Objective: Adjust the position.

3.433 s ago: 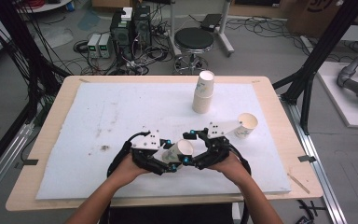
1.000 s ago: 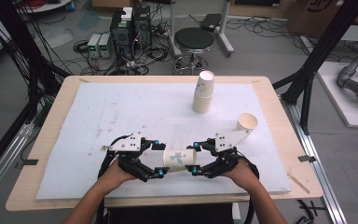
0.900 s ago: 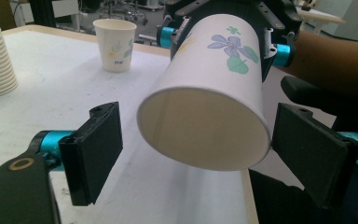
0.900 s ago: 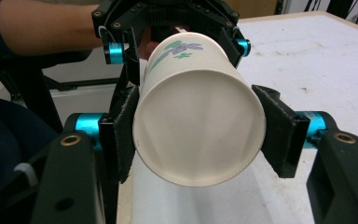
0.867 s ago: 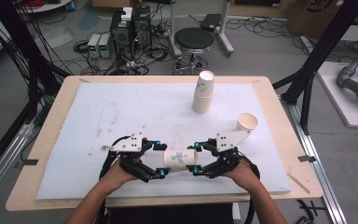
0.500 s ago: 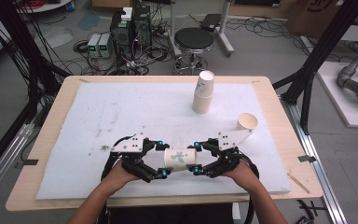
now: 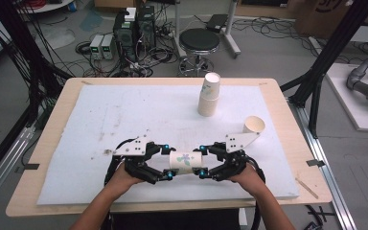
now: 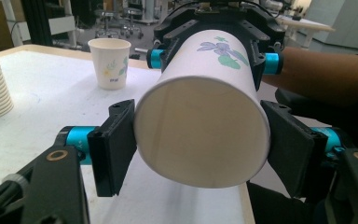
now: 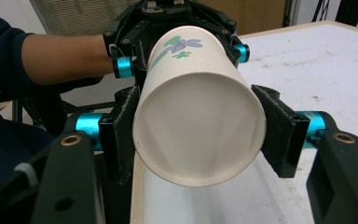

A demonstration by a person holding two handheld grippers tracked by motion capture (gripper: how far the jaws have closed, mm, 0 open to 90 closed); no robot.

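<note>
A white paper cup (image 7: 184, 163) with a flower print lies level above the table's near edge, held between both grippers. My left gripper (image 7: 166, 162) has just been closing. In the left gripper view its pads (image 8: 121, 140) now press the sides of the cup (image 8: 200, 135), whose open mouth faces that camera. My right gripper (image 7: 202, 161) is shut on the other end. In the right gripper view, its jaws clamp the cup (image 9: 200, 126) from both sides. The two grippers face each other, fingertips close together.
A tall stack of paper cups (image 7: 209, 98) stands at the back centre of the white mat (image 7: 124, 110). A single upright cup (image 7: 254, 125) stands to the right, just beyond the right gripper. A stool and computer boxes stand on the floor behind the table.
The left gripper's jaws have closed from wide apart onto the cup's end. The right gripper has kept its hold, and the cup has stayed level in the same place.
</note>
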